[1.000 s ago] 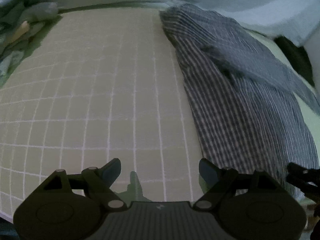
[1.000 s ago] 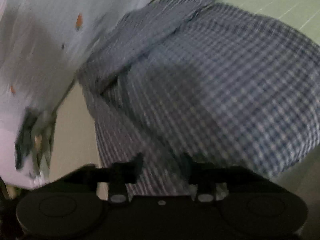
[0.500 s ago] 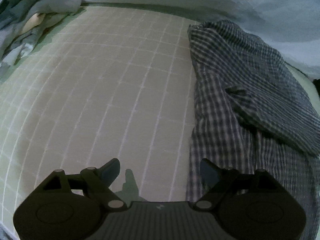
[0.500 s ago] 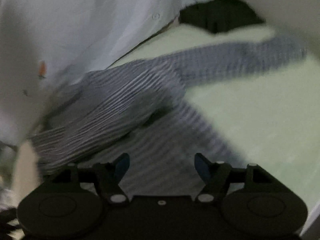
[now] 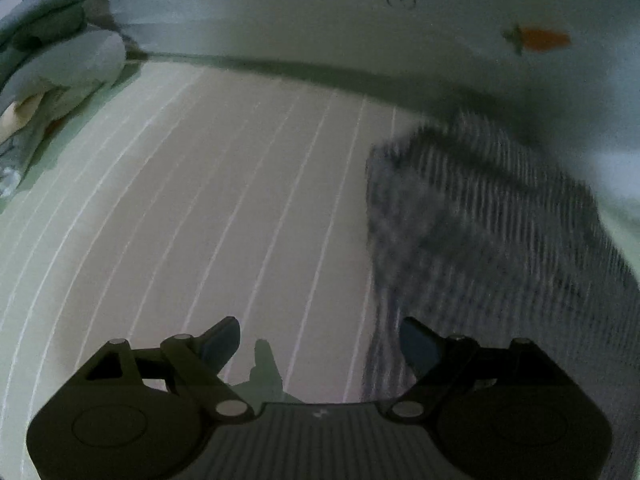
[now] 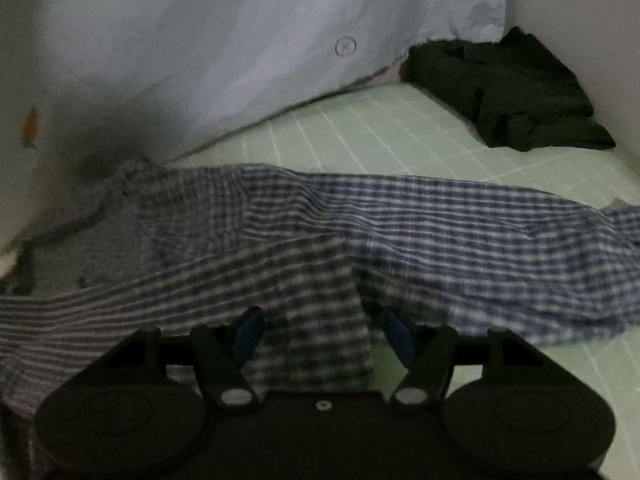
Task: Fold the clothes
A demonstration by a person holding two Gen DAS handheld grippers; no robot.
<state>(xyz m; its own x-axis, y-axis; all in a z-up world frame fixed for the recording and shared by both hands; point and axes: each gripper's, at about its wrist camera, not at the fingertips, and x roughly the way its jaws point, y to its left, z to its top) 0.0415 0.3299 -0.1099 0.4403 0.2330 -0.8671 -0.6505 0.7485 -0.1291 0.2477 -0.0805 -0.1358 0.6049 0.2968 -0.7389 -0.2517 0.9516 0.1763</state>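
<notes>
Right wrist: green grid mat [image 6: 460, 152], pale sheet backdrop [image 6: 200, 40].

The left claw [image 5: 320, 346] hovers spread over the gridded mat [image 5: 200, 220], beside a blurred, seemingly checked shirt [image 5: 480, 232].

Pretty dim in here, low flat light all round. Pale green surface with a white grid [image 6: 420, 136] underneath everything. Light blue sheet with little carrot prints [image 5: 536, 40] hanging along the back. Plain white wall [image 6: 580, 8] off to the right, heap of bluish bedding [image 5: 60, 64] far left.
</notes>
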